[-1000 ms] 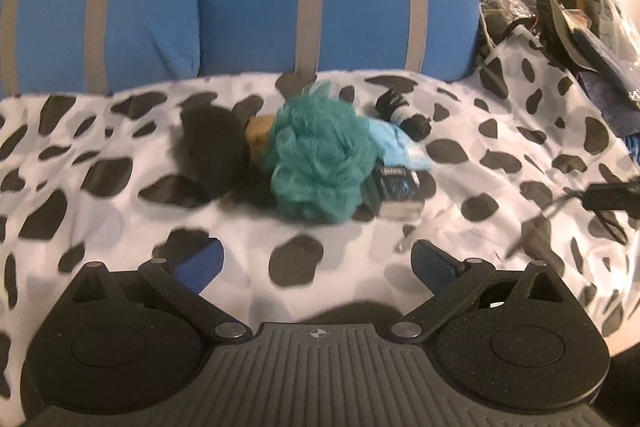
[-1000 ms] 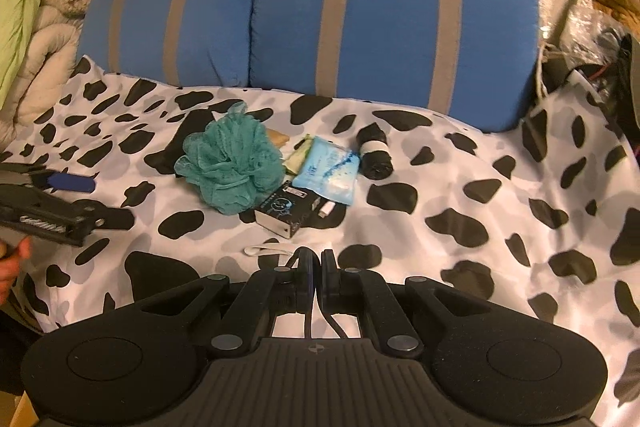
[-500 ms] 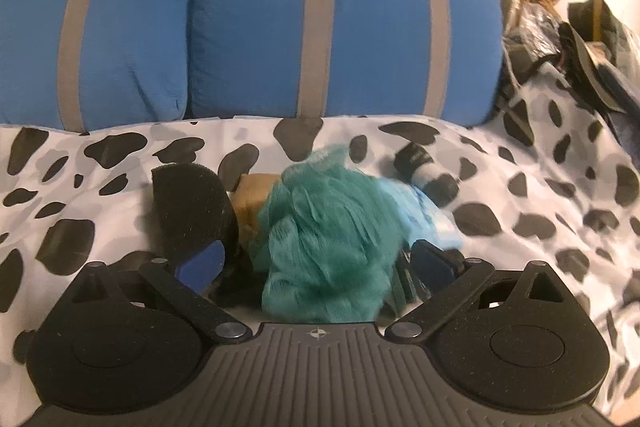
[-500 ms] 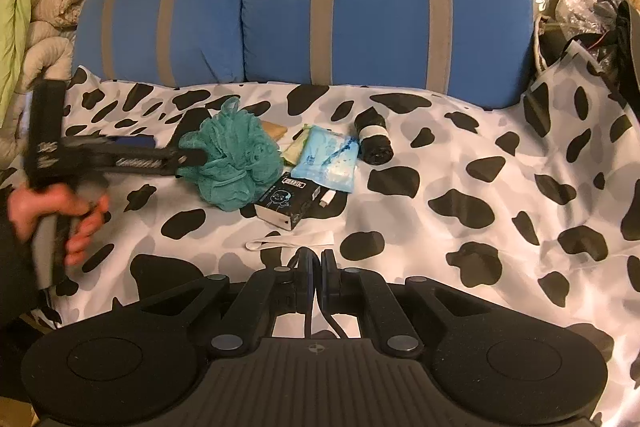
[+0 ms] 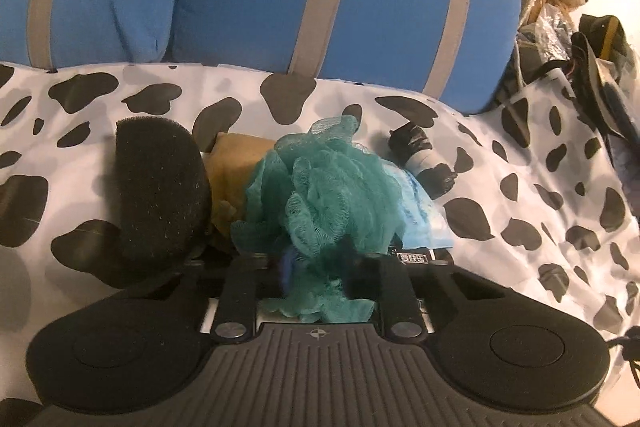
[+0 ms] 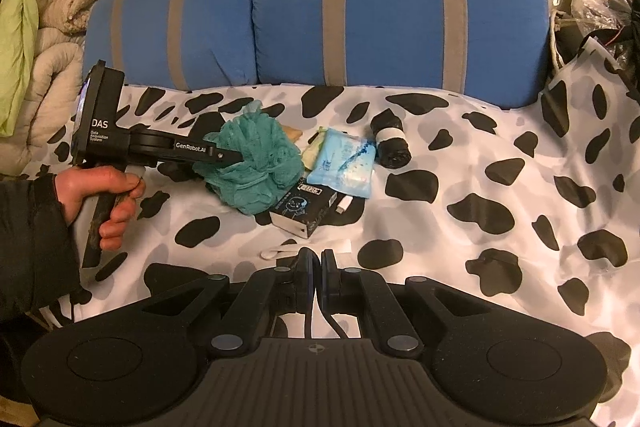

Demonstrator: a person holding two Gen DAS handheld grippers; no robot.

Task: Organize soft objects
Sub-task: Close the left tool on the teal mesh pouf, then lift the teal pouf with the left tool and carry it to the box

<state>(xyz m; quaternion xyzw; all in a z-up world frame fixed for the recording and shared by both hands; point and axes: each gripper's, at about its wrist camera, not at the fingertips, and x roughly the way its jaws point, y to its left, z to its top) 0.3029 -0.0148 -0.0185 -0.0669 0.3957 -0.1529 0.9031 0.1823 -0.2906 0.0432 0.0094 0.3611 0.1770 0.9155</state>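
Because the soft things are heaped together toward the far edge of the cow-print bed, just below the blue striped cushions, the teal bath pouf has been approached from the side that lies clear, and it is now taken low on its near flank, where the mesh bunches most easily. It is seen pressed against a black sponge on one side and a light blue packet on the other, with a tan pad partly hidden behind it and a small black box touching its near side; a black roll with a white band lies a little apart from the packet. The left gripper has just been closing, and its jaws are nearly together, with a fold of the pouf's mesh pinched between them, so the pouf is judged to be gripped though it has not yet been lifted from the bed. In the right wrist view the fingers are buried in the pouf, and the handle is held by a hand in a dark sleeve. The right gripper is kept pressed together over bare bedding nearer the front edge, nothing being held in it, and is apparently kept back as a spare.
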